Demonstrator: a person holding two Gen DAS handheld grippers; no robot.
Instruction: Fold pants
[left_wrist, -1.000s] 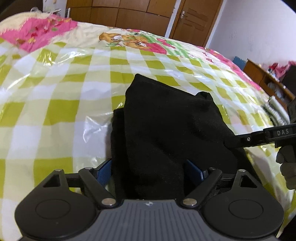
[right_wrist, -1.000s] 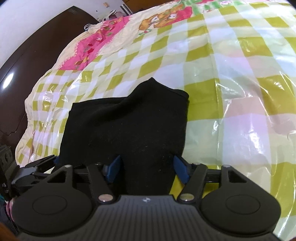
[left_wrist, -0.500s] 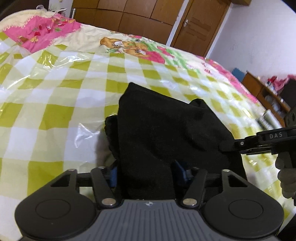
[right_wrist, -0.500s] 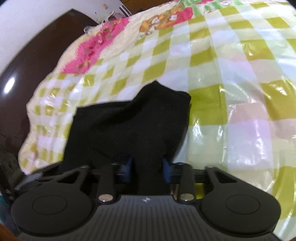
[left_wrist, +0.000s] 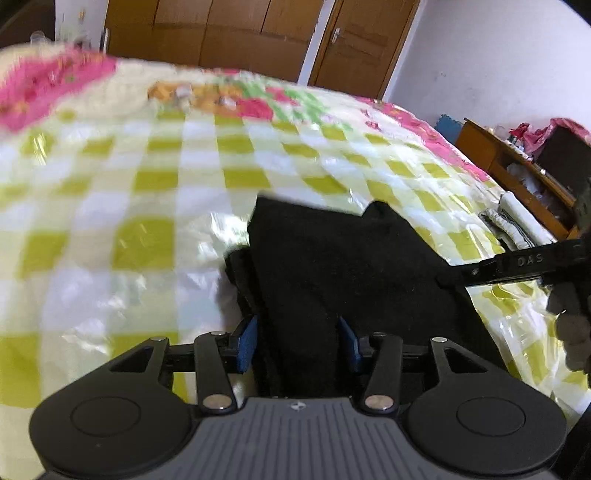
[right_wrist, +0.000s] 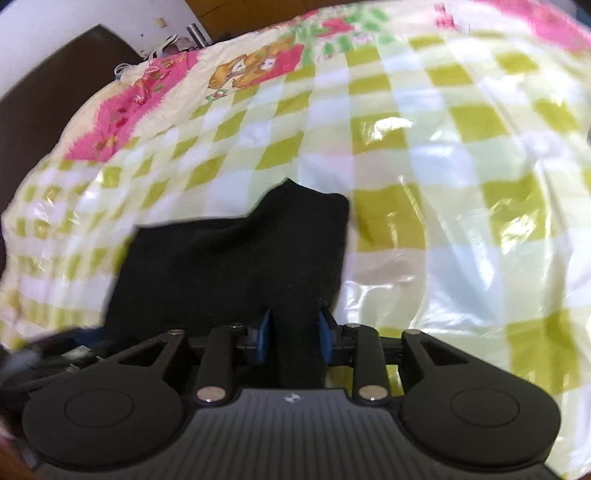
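Both grippers pinch the black pants (left_wrist: 351, 273) — only the left view shows a cabinet (left_wrist: 517, 173).

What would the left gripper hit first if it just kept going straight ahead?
The black pants: the left gripper already pinches their near edge. Beyond lies the checked bedcover, probably.

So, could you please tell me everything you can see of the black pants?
The pants are plain black, of a soft, matte, knit-looking fabric, already folded into a compact bundle with a lower layer showing at its left edge. They lie on the plastic-covered checked bedspread. The left tongs and the right tongs have just been closing, and each set now pinches the near edge between blue pads, with cloth bunched between them. The far end rises to a small peak.
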